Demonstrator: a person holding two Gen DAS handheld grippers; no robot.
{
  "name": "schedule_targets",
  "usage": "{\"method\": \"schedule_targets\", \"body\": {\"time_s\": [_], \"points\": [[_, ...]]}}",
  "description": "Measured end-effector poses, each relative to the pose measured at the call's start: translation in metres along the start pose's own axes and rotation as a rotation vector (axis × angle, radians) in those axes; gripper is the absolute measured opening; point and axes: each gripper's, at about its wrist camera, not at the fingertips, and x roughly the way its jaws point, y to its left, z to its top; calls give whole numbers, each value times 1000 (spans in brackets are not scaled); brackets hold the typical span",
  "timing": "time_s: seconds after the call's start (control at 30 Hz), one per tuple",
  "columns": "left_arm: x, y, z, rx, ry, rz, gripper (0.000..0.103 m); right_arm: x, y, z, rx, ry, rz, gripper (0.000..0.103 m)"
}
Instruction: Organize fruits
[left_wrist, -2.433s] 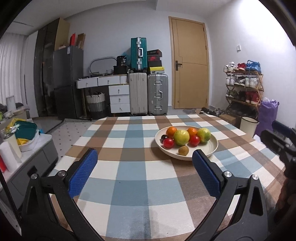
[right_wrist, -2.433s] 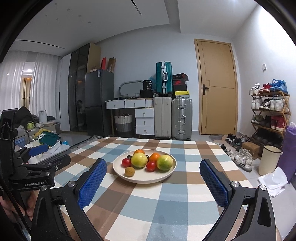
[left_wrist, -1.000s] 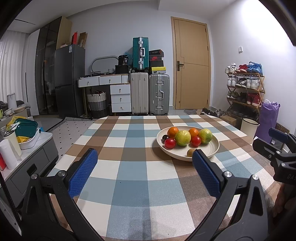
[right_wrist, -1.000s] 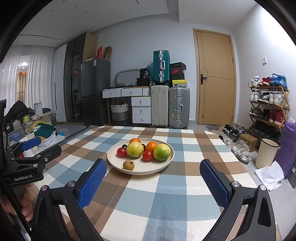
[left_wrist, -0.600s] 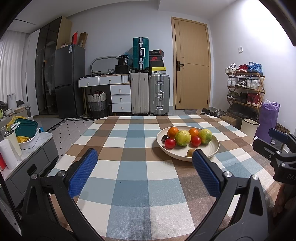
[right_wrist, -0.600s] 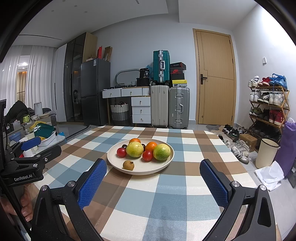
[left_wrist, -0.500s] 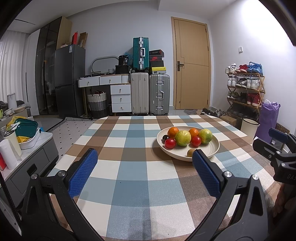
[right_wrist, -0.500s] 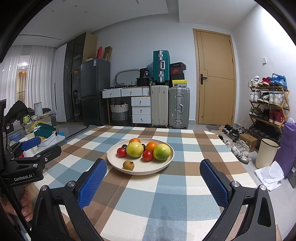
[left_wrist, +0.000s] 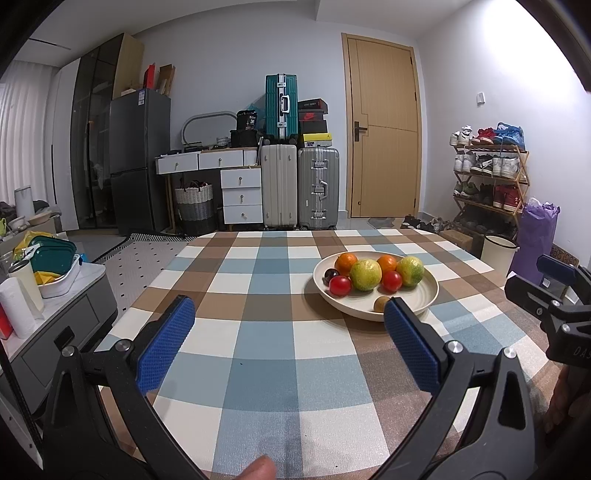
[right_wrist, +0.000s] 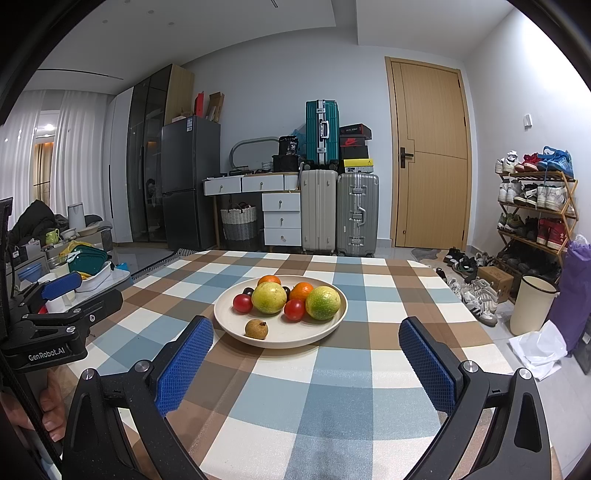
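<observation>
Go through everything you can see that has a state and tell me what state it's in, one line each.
left gripper: open, empty, held above the table.
right gripper: open, empty, short of the plate.
plate: flat on the checked tablecloth, holding all the fruit.
small brown fruit: lying apart from the others near the plate's front rim.
door: closed.
desk drawers: closed.
suitcases: upright, shut.

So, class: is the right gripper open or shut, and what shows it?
Open: the right gripper has its blue pads spread wide apart, holding nothing.
</observation>
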Motion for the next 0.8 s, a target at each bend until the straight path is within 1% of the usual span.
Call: {"method": "schedule_targets", "body": {"time_s": [0.8], "points": [[-2, 1, 0, -3, -1, 7, 102, 0, 0, 0, 0, 0, 0, 103]]}}
